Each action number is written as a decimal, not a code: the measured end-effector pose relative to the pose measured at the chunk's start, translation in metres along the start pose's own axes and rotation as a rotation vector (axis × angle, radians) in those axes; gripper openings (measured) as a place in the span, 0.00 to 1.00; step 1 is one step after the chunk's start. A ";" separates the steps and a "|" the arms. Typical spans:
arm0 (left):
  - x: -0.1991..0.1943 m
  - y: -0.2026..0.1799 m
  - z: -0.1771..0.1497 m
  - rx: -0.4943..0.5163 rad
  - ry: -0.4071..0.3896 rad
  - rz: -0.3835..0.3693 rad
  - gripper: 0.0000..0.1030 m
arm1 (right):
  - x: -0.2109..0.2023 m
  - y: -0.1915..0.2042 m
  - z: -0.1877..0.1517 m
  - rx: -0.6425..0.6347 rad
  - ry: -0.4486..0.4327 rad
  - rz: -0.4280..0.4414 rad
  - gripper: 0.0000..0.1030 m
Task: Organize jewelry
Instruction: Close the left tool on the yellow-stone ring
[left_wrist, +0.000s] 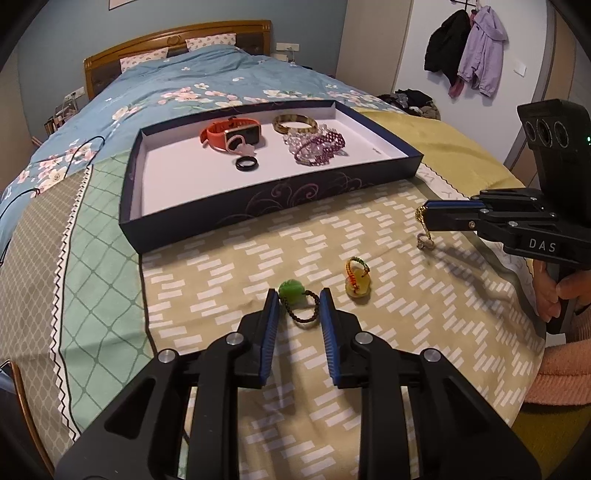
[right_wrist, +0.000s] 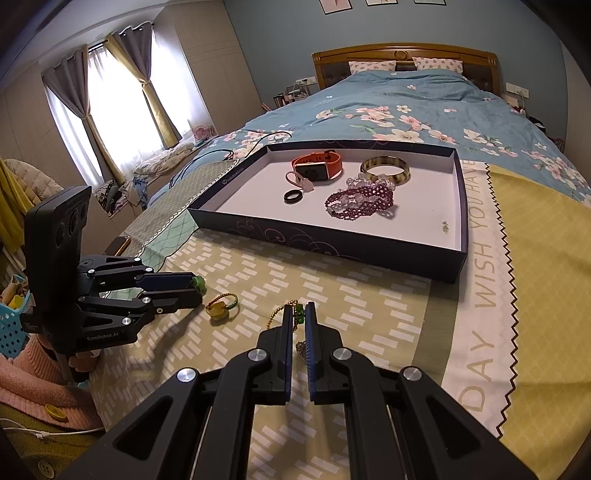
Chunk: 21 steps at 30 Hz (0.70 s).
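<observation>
Gold bead chain with green stones (right_wrist: 295, 314) pinched between my right gripper (right_wrist: 300, 314) fingers, dangling. Lift clear before carrying to dark shallow box (left_wrist: 280, 197) ahead. My left gripper (left_wrist: 299, 301) spread wide around green bead on brown cord loop (left_wrist: 295, 295); yellow pendant on braided loop (left_wrist: 356, 280) just right of it.

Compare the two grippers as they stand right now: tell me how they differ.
The left gripper is open, its jaws straddling the green pendant and its dark cord on the bedspread; the right gripper is shut on the gold chain. The left gripper's piece lies on the cloth, while the chain hangs from the right gripper, its lower end reaching the bedspread. Both are black with blue pads, outside the tray.
</observation>
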<state>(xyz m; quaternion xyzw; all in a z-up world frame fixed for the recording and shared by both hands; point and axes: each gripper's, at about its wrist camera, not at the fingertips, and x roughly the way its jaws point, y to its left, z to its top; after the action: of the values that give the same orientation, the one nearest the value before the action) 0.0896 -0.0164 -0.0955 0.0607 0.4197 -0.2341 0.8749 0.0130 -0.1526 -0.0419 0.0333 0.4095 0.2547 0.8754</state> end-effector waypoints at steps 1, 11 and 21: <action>-0.002 0.000 0.000 -0.001 -0.010 -0.001 0.23 | 0.000 0.000 0.000 0.001 -0.001 0.000 0.05; -0.017 -0.031 0.004 0.117 -0.084 -0.093 0.23 | -0.001 -0.001 0.000 0.001 -0.001 -0.002 0.05; 0.011 -0.031 0.011 0.091 0.012 -0.082 0.23 | -0.002 -0.003 0.001 0.004 -0.003 0.001 0.05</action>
<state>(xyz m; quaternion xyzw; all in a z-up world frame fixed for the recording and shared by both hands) 0.0887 -0.0510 -0.0941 0.0847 0.4160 -0.2884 0.8582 0.0142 -0.1563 -0.0408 0.0355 0.4085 0.2543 0.8759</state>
